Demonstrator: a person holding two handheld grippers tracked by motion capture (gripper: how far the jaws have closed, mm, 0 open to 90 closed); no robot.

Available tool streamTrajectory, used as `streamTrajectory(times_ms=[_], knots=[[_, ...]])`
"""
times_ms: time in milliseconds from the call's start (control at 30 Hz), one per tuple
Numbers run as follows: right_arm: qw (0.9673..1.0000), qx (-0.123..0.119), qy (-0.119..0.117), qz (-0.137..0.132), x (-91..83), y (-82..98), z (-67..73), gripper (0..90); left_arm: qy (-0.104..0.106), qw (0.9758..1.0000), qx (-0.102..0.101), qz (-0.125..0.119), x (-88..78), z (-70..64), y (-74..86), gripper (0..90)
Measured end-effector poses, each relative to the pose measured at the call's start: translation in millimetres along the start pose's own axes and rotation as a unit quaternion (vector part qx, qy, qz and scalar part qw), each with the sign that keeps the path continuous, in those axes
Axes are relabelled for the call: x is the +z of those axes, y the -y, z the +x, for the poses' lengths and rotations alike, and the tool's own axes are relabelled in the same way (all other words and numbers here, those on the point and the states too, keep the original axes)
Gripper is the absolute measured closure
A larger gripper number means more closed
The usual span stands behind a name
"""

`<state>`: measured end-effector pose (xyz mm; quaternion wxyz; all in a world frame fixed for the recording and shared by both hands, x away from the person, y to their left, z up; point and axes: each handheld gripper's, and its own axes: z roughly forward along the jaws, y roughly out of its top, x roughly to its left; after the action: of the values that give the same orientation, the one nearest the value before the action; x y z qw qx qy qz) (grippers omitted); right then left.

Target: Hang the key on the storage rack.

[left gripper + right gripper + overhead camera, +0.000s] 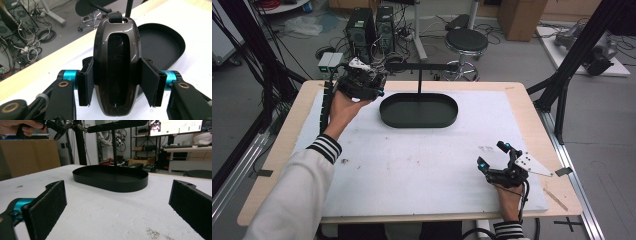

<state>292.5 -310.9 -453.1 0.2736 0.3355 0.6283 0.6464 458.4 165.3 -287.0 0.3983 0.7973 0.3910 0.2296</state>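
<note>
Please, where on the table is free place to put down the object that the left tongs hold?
Bare white mat lies between the black tray and the near edge, left of the right tongs. The far edge is crowded: tray, its post and crossbar, and the left tongs holding the glossy brown object.

- Floor (512,55): grey, strewn with loose cables.
- Stool (466,41): round black seat on a chrome base, beyond the table's far edge.
- Two PC towers (371,27): black, side by side, cables tangled about them.
- Cardboard box (522,17): brown, far right on the floor.
- Frame posts (582,47): black, slanting at both sides.
- Monitor (175,126): lit, above a desk (187,149) at the far wall.
- Shelving (141,145): cluttered, behind.
</note>
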Motion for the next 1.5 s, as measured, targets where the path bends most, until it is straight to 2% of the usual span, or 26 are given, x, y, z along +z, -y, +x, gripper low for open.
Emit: streamTrajectory(times_ms=[300, 633, 867, 933, 1033, 1233, 1500], knots=[[1.0000, 0.001, -0.001, 0.000, -0.1, 0.0, 0.0, 0.3, -0.002, 1.0000, -0.006, -0.002, 2.0, 2.0, -3.0, 48.9], [1.0000, 0.002, -0.001, -0.001, -0.4, 0.0, -0.6, 0.3, 0.001, 0.9999, -0.002, -0.011, 0.3, -0.4, -12.1, 48.8], [1.0000, 0.000, 0.000, -0.001, -0.3, 0.0, -0.5, 0.3, -0.005, 0.9999, -0.002, -0.010, 1.9, 0.2, -16.1, 48.8], [1.0000, 0.002, -0.001, 0.000, -0.5, 0.0, -0.7, 0.3, -0.007, 0.9998, -0.002, -0.018, 1.8, 0.8, -17.7, 48.8], [1.0000, 0.002, -0.001, 0.000, -0.6, 0.0, -0.8, 0.3, -0.008, 0.9999, -0.003, -0.014, 4.6, 2.3, -19.7, 48.8], [1.0000, 0.002, -0.001, 0.000, -0.5, 0.0, -0.8, 0.3, -0.012, 0.9997, -0.011, -0.020, 10.6, 6.9, -25.0, 48.8], [1.0000, 0.001, -0.002, 0.000, -0.6, 0.0, -0.8, 0.3, -0.022, 0.9991, -0.028, -0.021, 21.6, 16.1, -18.3, 48.8]])
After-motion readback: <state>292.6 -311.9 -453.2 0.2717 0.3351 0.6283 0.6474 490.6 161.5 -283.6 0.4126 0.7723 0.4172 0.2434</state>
